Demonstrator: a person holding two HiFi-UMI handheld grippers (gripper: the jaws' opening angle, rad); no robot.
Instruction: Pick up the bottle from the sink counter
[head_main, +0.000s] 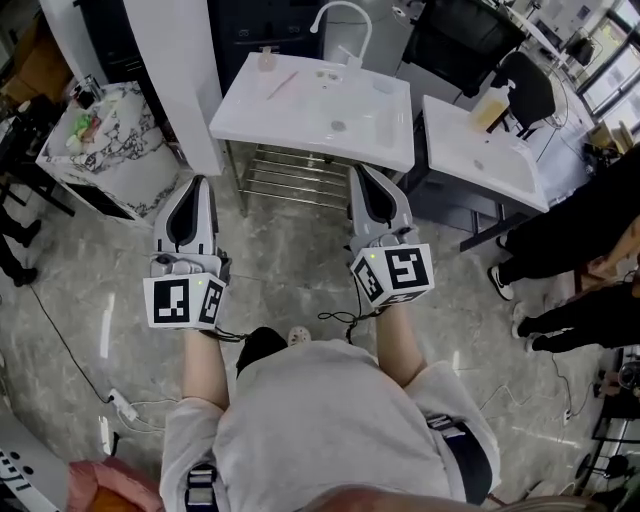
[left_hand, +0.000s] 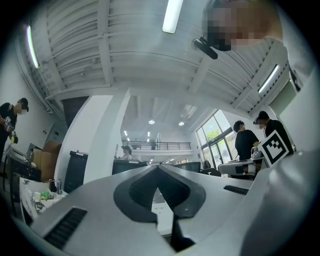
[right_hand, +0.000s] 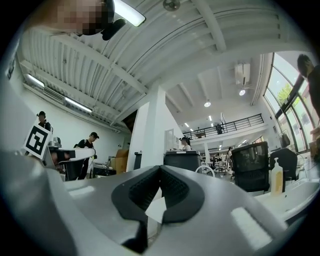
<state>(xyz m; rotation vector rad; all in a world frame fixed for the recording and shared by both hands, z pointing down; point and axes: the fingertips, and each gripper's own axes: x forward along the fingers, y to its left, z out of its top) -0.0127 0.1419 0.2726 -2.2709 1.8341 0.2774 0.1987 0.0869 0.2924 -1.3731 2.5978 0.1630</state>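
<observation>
A small pale bottle (head_main: 267, 60) stands at the back left of the white sink counter (head_main: 300, 125), left of the faucet (head_main: 342, 20). A taller yellowish pump bottle (head_main: 490, 105) stands on a second white counter (head_main: 470, 160) to the right, and this pump bottle (right_hand: 275, 176) also shows in the right gripper view. Both grippers are held over the floor, short of the sink counter's front edge, pointing toward it. My left gripper (head_main: 196, 182) (left_hand: 159, 167) has its jaws together with nothing between them. My right gripper (head_main: 358, 170) (right_hand: 160, 169) is likewise shut and empty.
A white pillar (head_main: 170, 70) and a cluttered marble-topped table (head_main: 135, 150) stand at the left. A metal rack (head_main: 290, 178) sits under the sink counter. A black chair (head_main: 528, 85) is behind the right counter. People (head_main: 585, 235) stand at the right. Cables and a power strip (head_main: 120, 405) lie on the floor.
</observation>
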